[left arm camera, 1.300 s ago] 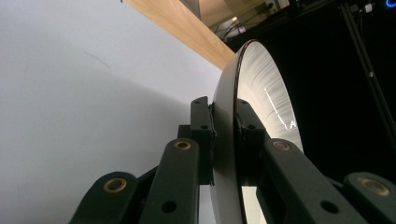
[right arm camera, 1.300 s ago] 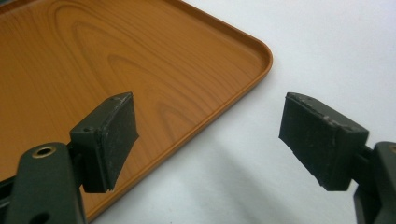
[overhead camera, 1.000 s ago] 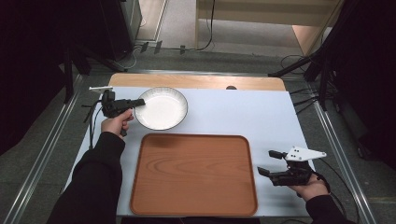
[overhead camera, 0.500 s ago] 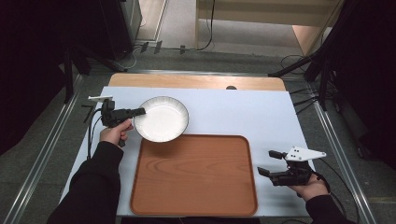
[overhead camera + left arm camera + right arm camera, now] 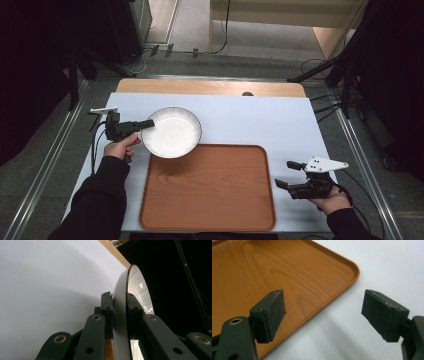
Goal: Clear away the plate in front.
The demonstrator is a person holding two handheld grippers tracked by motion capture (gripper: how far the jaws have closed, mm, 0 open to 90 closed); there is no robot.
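While the white bowl (image 5: 171, 133) hangs pinched by its rim in the left hand-held gripper (image 5: 146, 123), the carrying looks only partly done: its near edge overlaps the far left corner of the wooden tray (image 5: 210, 220), but most of it sits over the white sheet covering the bench (image 5: 280, 120), and whether it is lifted clear of the surface or skimming it I cannot tell from above. The left gripper view shows the grip plainly, one black pad (image 5: 107, 307) on the outside wall of the bowl (image 5: 120, 315) and the other against the glossy inside, the jaws nearly closed with just the thin wall between them. By my reading the pickup is finished and the transfer is in hand; what remains is to bring the bowl fully over the tray, set it down flat inside the raised lip and let go. At the tray's right edge the right hand-held gripper (image 5: 287, 174) rests in the person's hand with its jaws spread wide and nothing between them, its own view looking across the tray's rounded corner (image 5: 352, 267).
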